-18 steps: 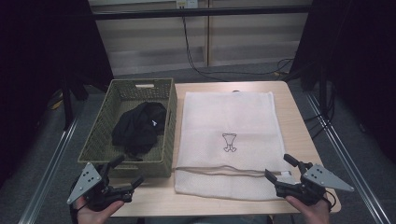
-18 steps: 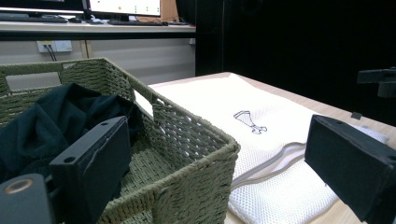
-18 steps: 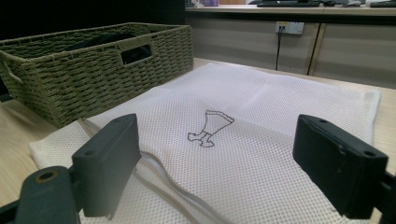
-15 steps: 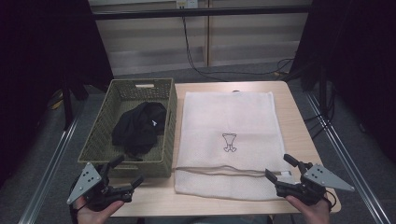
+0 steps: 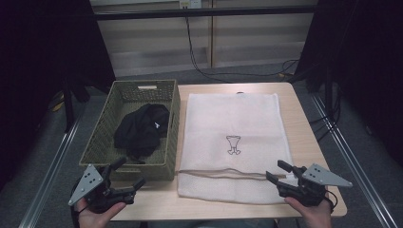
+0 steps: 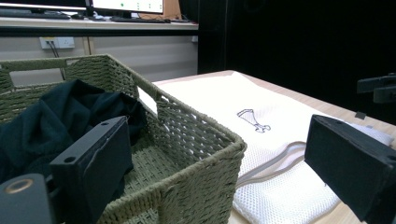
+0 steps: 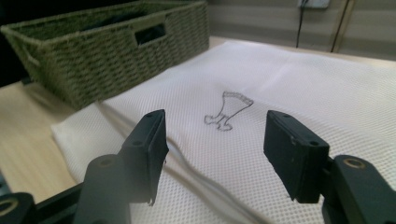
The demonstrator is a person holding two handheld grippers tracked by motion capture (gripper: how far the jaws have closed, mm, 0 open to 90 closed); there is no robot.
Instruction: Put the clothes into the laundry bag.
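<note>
Mesh laundry bag, white and flat, lies on the right half of the wooden table, just beside the green woven basket. It is a tall rectangle of fine netting with a small dark outline drawing printed near its middle. A pale zipper band runs across it near the front edge, and the netting there is slightly rumpled, while the far part lies smooth.

The right gripper hovers at the bag's front right corner, held in a hand at the table's near edge. Its jaws stand wide apart and released, with nothing between them. In the right gripper view the two black jaws frame the printed drawing and the zipper band, and whether they rest on the netting or hang just above it cannot be told.

The left gripper sits at the front left corner of the table, just before the basket's near wall. Its jaws are also spread wide and grasp nothing. In the left gripper view one jaw stands in front of the basket's inside and the other in front of the bag, with the basket's near corner between them.

Inside the basket lies a crumpled black garment, filling much of its floor. The basket has cut-out handles in its walls.
</note>
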